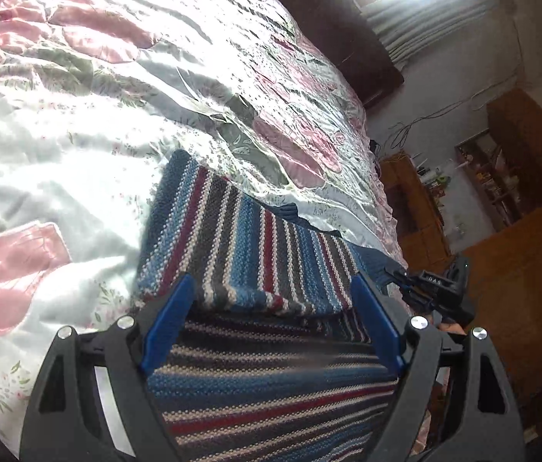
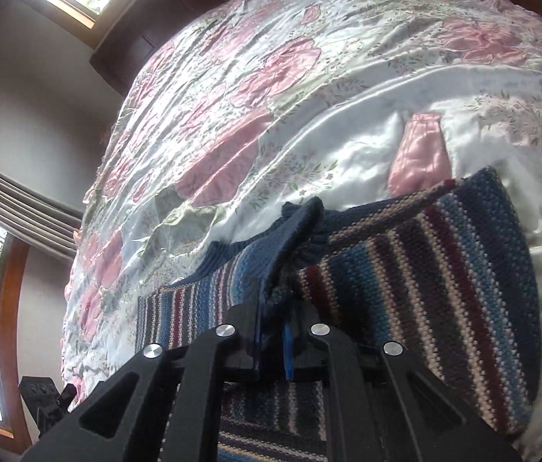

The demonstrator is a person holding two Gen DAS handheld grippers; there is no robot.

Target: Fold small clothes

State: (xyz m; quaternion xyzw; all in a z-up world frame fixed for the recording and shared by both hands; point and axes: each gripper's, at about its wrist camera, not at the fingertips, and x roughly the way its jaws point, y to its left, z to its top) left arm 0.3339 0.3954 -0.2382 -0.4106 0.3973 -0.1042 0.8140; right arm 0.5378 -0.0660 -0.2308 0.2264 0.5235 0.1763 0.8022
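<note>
Lying spread across a floral pink-and-white satin quilt (image 1: 78, 88), near the bed's closer edge: a striped knitted garment in blue, maroon, grey and cream wool (image 1: 248, 238), with one layer already doubled over another beneath the camera.

Hovering low over the left part of that knit: the left gripper (image 1: 271, 296), blue-padded fingers (image 1: 171, 315) standing wide apart and straddling the folded edge, clamping nothing.

Showing at the far right of the left view, beside wooden shelving (image 1: 502, 177): the black body of the other tool.

Pinching on the right: the right gripper (image 2: 271, 308), fingers drawn nearly together on a dark blue ribbed band (image 2: 294, 231), seemingly a cuff or neckline, bunching and lifting off the striped body (image 2: 444, 269).

Likely handling as soft, limp and light, thick enough to grip without slipping, yet stretching and sagging if raised by one point. Best taken at the ribbed trim or at corners of the folded edge, both sides together, keeping the layers square. The slick satin underneath probably letting the whole piece slide when dragged.
</note>
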